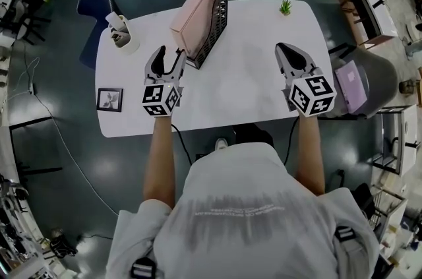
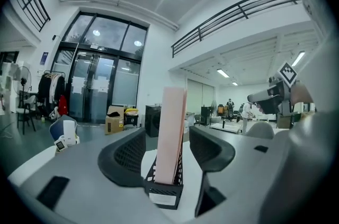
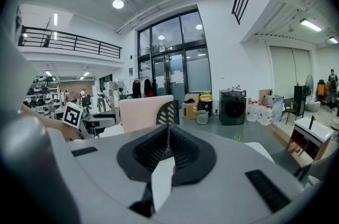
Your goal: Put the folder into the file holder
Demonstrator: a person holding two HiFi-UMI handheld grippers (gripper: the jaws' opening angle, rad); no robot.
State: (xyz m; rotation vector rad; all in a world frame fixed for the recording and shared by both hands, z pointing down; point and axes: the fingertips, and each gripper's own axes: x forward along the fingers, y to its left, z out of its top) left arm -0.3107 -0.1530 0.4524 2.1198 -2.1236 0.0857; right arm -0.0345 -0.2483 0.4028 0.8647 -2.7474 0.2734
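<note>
On the white surface (image 1: 244, 66) the pink folder (image 1: 196, 17) already stands on edge in the file holder (image 1: 214, 27) by the far edge, dead ahead of the nearer left gripper (image 1: 169, 53), jaws apart and empty, right gripper (image 1: 285, 50) closed on nothing, well apart.

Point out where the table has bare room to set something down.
The widest bare stretch of the table lies between the file holder and the right gripper, reaching back toward the small plant. The near edge between both grippers is free too. Crowded: the left side, with cup, picture frame, left gripper.
</note>
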